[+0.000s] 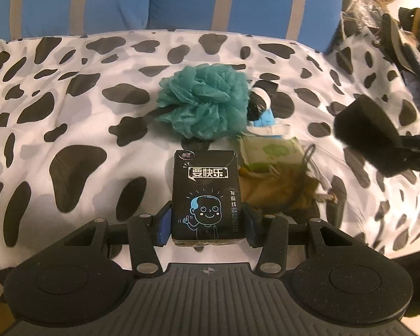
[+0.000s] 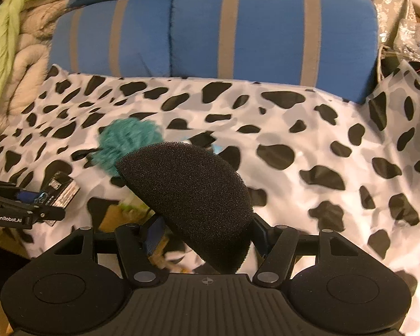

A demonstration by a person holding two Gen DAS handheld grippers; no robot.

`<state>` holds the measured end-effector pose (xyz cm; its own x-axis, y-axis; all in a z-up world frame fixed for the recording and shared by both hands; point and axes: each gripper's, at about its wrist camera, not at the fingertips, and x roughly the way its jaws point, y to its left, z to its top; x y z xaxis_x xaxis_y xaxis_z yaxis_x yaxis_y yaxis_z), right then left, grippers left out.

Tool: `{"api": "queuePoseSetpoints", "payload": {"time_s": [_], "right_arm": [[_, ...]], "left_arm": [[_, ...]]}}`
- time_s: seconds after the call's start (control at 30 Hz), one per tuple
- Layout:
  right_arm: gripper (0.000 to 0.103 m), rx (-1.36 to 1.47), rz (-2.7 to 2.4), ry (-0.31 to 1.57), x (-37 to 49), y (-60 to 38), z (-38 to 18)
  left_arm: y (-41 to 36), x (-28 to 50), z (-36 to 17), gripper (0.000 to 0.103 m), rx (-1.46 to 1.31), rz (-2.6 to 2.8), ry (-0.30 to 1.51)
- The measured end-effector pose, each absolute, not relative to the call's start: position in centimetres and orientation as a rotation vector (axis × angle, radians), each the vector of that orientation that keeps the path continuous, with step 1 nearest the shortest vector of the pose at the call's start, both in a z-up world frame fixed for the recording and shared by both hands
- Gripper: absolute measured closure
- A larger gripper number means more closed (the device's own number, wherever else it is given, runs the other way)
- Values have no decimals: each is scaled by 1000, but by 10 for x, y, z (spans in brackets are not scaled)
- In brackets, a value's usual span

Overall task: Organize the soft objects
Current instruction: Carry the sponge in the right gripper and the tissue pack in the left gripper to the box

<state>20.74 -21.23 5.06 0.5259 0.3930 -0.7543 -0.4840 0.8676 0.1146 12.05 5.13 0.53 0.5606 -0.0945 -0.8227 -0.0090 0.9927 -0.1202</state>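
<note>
Black foam first: the right hand-held gripper (image 2: 203,235) is clamped on a dome-shaped black sponge (image 2: 190,196), jaws fairly wide because the thing is bulky. It sits tilted between the pads, flat face down toward the camera's left, rounded side up and right, and it's lifted clear of the bed. The left hand-held gripper (image 1: 207,222) has a black tissue pack (image 1: 205,193) pinched across its narrow sides, roughly half open, with the pack's long axis pointing straight out along the fingers.

I'm using the teal bath pouf (image 1: 203,102) as the landmark, since it's the obvious anchor on the cow-print bedspread (image 1: 70,106). From the left wrist view, the tissue pack hangs just on the near side of the pouf, nearly in line with it. A green wet-wipe pack (image 1: 268,151) lies near the pouf, on its near-right side, with a crumpled olive-brown pouch (image 1: 277,187) just nearer than that, right beside the tissue pack. Something small in blue and white (image 1: 266,117) is tucked against the pouf's right edge; I can't tell what it is.

The sponge is off to the right of the pouf, well apart from it in the left view, and hides part of it in the right view. So the left hand looks nearer to the little pile around the pouf. My guess is both items end up grouped there, with the tissue pack needing only a short move forward and down.

Blue striped pillows (image 2: 266,28) sit behind the pouf, out of play.
</note>
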Motion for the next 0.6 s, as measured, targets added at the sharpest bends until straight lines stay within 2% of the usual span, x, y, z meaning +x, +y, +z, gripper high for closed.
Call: {"api": "queuePoseSetpoints", "payload": {"time_s": [0.6], "right_arm": [[36,-350,816,949,98,-167,42]], "left_arm": [[36,47,2,55,-139,-103,1039]]}}
